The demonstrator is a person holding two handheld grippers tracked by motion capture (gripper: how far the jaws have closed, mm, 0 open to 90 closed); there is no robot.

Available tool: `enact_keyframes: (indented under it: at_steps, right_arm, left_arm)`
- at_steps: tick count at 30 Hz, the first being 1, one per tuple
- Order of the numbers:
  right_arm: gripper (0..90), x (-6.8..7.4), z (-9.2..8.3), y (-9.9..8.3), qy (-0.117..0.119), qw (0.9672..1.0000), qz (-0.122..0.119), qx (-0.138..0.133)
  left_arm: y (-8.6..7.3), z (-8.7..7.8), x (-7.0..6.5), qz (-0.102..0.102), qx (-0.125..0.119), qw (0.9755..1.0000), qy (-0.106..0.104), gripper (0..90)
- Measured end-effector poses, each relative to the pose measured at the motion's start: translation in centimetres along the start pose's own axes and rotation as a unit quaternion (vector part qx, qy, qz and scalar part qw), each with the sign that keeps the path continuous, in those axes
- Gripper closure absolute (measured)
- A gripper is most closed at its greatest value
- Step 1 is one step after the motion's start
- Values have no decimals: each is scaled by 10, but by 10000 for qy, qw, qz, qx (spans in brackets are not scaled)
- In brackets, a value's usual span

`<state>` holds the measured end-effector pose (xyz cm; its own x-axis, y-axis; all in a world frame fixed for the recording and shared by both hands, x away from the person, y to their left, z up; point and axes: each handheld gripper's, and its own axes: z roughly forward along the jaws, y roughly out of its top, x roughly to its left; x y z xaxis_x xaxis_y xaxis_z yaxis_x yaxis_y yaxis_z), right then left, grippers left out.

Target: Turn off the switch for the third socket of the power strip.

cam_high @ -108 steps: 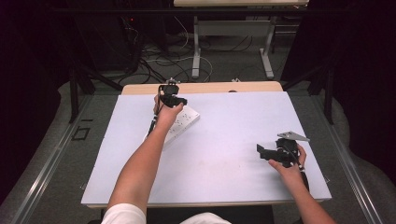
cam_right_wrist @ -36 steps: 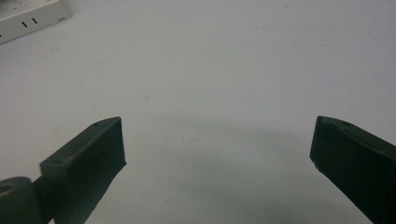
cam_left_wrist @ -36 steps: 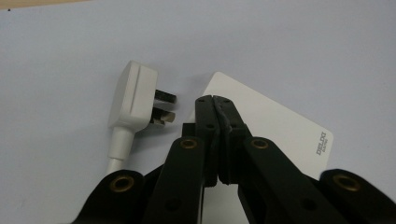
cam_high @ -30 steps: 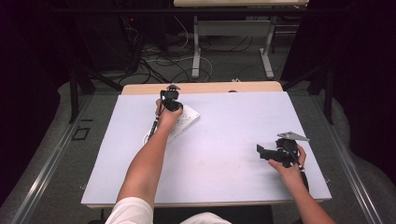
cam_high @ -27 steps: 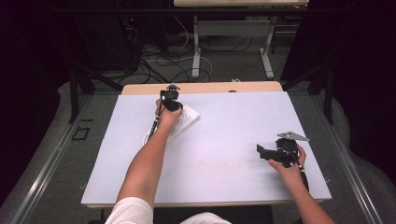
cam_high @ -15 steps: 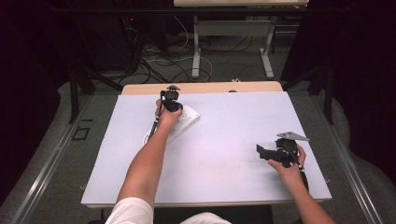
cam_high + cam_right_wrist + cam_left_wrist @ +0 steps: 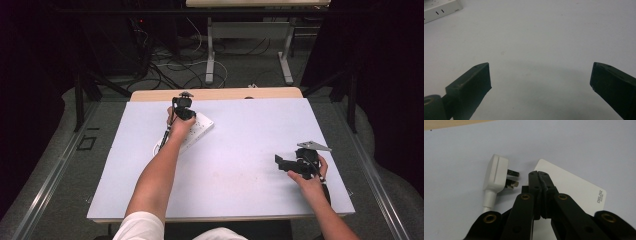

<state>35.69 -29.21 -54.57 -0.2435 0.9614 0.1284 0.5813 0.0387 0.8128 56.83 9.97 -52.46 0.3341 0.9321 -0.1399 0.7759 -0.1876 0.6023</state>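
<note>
The white power strip (image 7: 194,133) lies toward the far left of the table (image 7: 240,200), partly hidden under the person's left hand. The left gripper (image 7: 538,173) hovers over it with jaws pressed together on nothing, a white plug (image 7: 496,173) just beside. The right gripper (image 7: 540,75), well apart, gapes wide and empty; the strip's corner is cut off there.

White plug's cord (image 7: 485,208) cut off behind left tool (image 7: 538,173); power strip (image 7: 439,9) cropped at frame corner
</note>
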Motion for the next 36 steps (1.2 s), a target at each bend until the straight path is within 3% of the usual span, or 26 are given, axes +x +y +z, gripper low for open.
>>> enact_keyframes:
  at_steps: [8, 15, 22, 36]
  right_arm:
    - [28, 0, 0, 0, 9, 10000, -3, 0]
    - [28, 2, 0, 1, 19, 10000, 25, -5]
    - [28, 1, 0, 1, 37, 10000, -74, -25]
    - [28, 3, 1, 2, 68, 10000, -9, 4]
  left_arm:
    - [0, -1, 0, -103, 40, 9999, -54, 882]
    - [0, -4, 0, -80, 111, 9999, -83, 830]
    - [-3, -8, 0, -84, 32, 9999, -97, 794]
    - [-4, -19, -3, -11, -19, 9998, -174, 734]
